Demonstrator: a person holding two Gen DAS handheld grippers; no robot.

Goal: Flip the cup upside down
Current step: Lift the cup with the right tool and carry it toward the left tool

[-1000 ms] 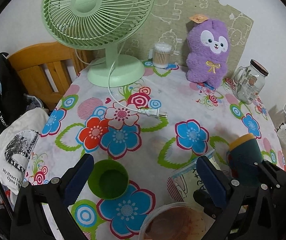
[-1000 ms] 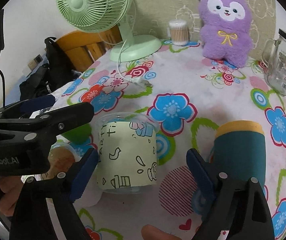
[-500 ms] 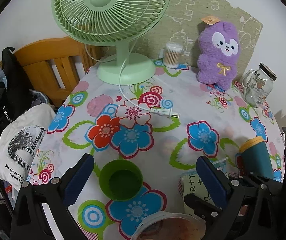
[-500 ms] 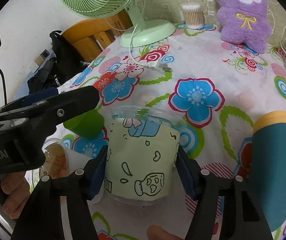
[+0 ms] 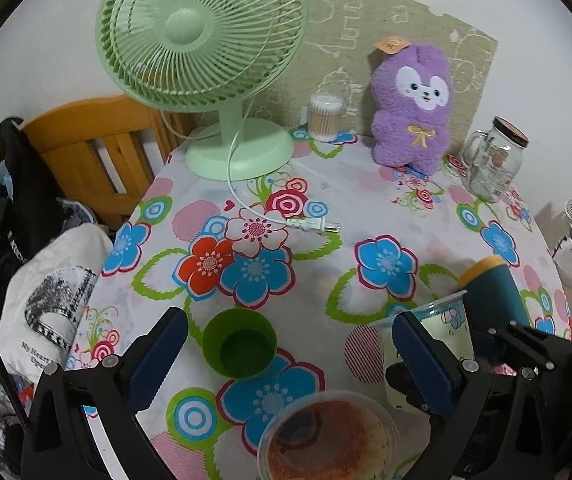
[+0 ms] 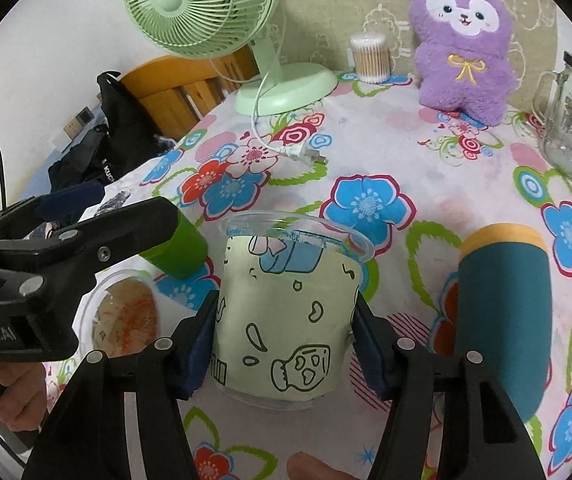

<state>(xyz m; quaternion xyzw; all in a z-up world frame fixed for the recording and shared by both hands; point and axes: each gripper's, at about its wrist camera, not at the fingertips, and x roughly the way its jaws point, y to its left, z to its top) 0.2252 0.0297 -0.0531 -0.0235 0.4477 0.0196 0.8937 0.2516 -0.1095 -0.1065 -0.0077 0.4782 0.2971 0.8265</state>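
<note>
A clear plastic cup with a pale green cartoon sleeve (image 6: 286, 312) stands upright, mouth up, on the flowered tablecloth (image 6: 386, 160). My right gripper (image 6: 286, 344) is shut on its lower body, one blue pad on each side. The cup also shows in the left wrist view (image 5: 446, 328), partly behind my left finger. My left gripper (image 5: 286, 348) is open and empty; a small green cup (image 5: 239, 342) stands upright between its fingers. That green cup shows in the right wrist view (image 6: 177, 248) too.
A teal tumbler with a yellow end (image 6: 502, 320) stands right of the held cup. A stained plastic bowl (image 5: 326, 436) sits at the front. A green fan (image 5: 205, 48), its loose plug (image 5: 310, 224), a cotton-swab jar (image 5: 326, 116), a purple plush (image 5: 414, 108) and a glass mug (image 5: 494, 160) stand farther back.
My right gripper moved in around the sleeved cup and closed on it. The left gripper drifted a little and stayed open.
</note>
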